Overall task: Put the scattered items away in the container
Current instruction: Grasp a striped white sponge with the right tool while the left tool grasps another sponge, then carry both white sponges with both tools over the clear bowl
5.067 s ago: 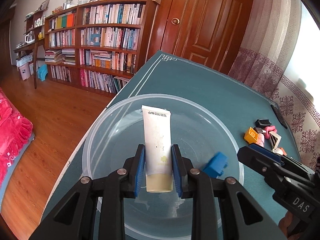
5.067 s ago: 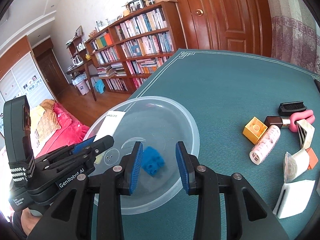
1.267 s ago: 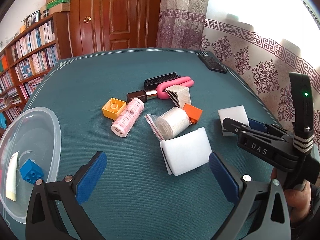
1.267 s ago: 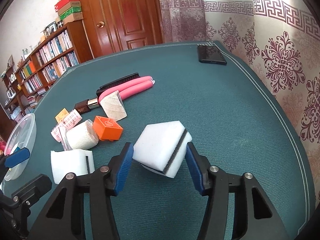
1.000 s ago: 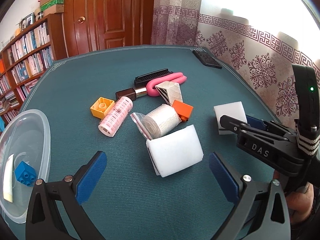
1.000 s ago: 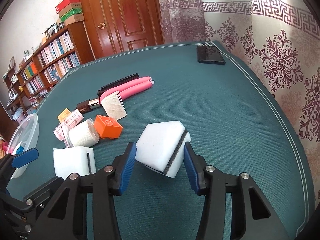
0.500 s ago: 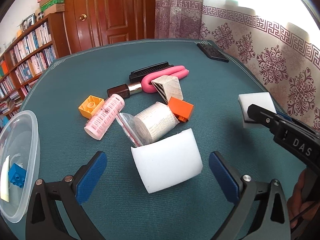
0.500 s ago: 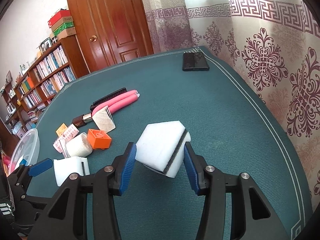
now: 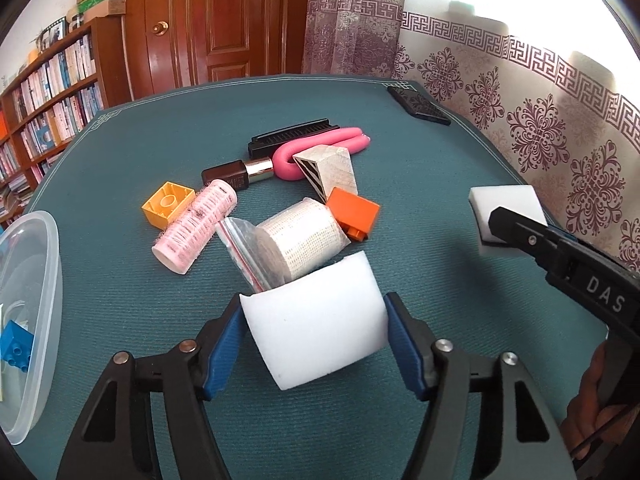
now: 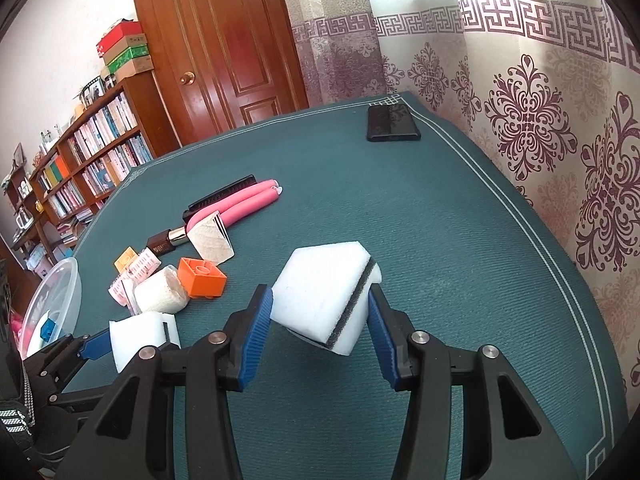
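Each hand-held gripper, left [image 9: 312, 344] and right [image 10: 320, 320], clamps a sponge; container [image 9: 36, 320] holds two items, nine left on desk [image 9: 420, 152].

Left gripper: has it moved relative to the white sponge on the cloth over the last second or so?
Yes. The left gripper has advanced onto the white sponge and its blue pads have closed in against its sides.

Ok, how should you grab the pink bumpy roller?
Grip the pink roller across its round middle, coming from above. It lies on its side between the yellow block and the plastic bag, so the tool's fingers should close on its two long curved sides.
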A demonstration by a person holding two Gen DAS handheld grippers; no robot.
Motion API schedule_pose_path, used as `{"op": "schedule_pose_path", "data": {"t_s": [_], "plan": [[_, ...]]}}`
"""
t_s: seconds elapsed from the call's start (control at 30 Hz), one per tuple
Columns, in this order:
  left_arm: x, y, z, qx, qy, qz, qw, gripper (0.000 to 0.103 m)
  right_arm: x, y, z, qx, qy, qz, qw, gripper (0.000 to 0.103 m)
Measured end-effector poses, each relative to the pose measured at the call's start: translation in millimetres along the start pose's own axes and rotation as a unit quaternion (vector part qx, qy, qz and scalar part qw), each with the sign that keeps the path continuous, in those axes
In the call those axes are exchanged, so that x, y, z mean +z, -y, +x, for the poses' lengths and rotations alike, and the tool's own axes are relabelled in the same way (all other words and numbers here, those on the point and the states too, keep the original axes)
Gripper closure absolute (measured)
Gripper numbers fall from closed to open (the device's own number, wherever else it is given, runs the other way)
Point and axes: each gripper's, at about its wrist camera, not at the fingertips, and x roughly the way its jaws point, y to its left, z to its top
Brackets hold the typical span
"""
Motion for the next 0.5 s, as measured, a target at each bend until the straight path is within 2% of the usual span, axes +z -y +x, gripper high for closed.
{"op": "schedule_pose_path", "data": {"t_s": [0.17,0.5], "plan": [[-3,-5,-10,-0.011,0.006,-0.007,0.9999,0.034,-1,-4,-1,0.004,0.002,-0.002,1.000,0.052],[-1,-16,-27,-0.006,0.024,-0.019,0.9995,0.034,-3,-14,-3,0.010,0.000,-0.010,1.000,0.052]]}}
